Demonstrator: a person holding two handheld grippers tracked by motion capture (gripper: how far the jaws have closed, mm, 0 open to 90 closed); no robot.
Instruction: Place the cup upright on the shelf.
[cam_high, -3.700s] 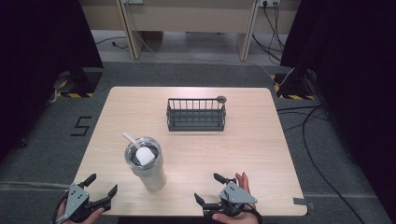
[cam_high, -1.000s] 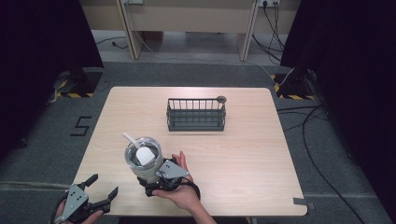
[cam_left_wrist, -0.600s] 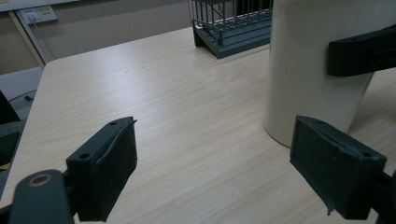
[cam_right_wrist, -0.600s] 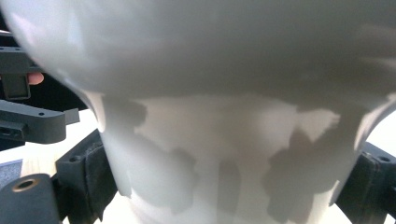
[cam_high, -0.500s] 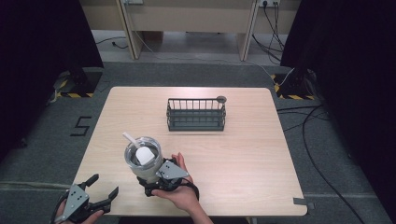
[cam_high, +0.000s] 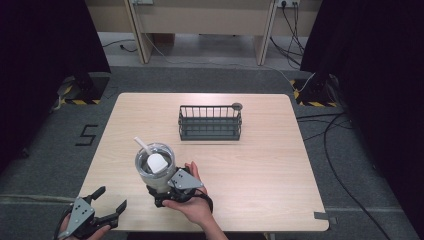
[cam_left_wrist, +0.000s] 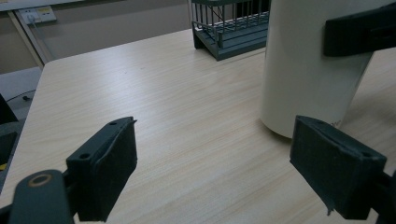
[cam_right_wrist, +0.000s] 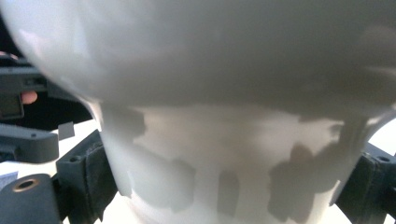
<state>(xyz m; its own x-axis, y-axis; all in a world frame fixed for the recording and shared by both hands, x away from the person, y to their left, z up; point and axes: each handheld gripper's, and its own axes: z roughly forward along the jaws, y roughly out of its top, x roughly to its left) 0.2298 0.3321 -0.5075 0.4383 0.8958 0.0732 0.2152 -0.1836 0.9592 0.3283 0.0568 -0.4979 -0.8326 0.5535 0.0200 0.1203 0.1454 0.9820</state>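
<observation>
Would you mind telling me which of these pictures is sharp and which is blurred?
High view: evenly lit, sharp on the table. Left gripper view: crisp, soft glare on the wood. Right gripper view: the tumbler sits too close, blurred, with blotchy shadows across its side.

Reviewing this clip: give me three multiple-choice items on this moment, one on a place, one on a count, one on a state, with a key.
1. Where does the wire rack stand?
A. at the near edge by the left gripper
B. on the table's far half, beyond the tumbler
C. on the floor

2. How many tumblers stand on the table?
A. one
B. two
C. three

3. How does the right gripper stand?
A. open, far from everything
B. lying on the rack
C. jaws on either side of the white tumbler's base

Key: 1 B, the high view shows the rack past the white tumbler. 2 A, a single tumbler with a straw stands there. 3 C, the right gripper view shows both pads against the tumbler, while the left gripper sits open at the near edge.
</observation>
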